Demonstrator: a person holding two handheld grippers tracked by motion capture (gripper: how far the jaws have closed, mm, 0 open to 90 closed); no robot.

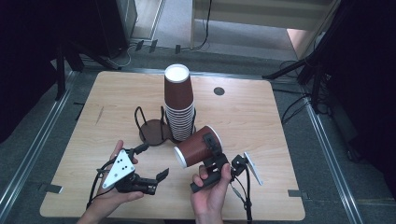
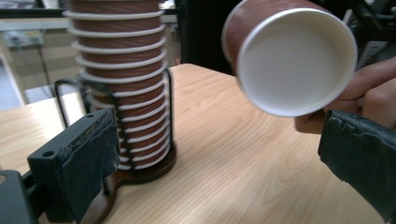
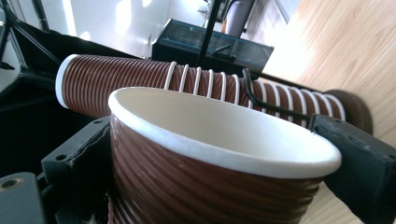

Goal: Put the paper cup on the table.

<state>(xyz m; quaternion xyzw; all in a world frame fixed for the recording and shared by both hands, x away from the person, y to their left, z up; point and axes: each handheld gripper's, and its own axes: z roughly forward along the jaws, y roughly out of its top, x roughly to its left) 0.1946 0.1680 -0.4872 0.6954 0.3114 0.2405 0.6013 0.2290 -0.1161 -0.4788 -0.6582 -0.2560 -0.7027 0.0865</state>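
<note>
My right gripper [image 1: 211, 150] has its jaws clamped across the ribbed wall of a brown paper cup [image 1: 198, 145], tilted above the near tabletop [image 1: 252, 121]; it looks light and crushable, so I'd grip near the stiffer rim, while my left gripper [image 1: 152, 163] stands wide apart, empty.

Right tongs [image 1: 212, 154] gripping brown cup [image 1: 198, 147], left tongs [image 1: 152, 163] spread, cup stack [image 1: 180, 105]

left tongs [image 1: 152, 161]: black body wearing a grey three-cornered plate dotted with dark holes, black cable trailing
right tongs [image 1: 212, 151]: black, grey plate, thin cable trailing
pads [image 2: 93, 163]: dark tape wrinkling
</note>
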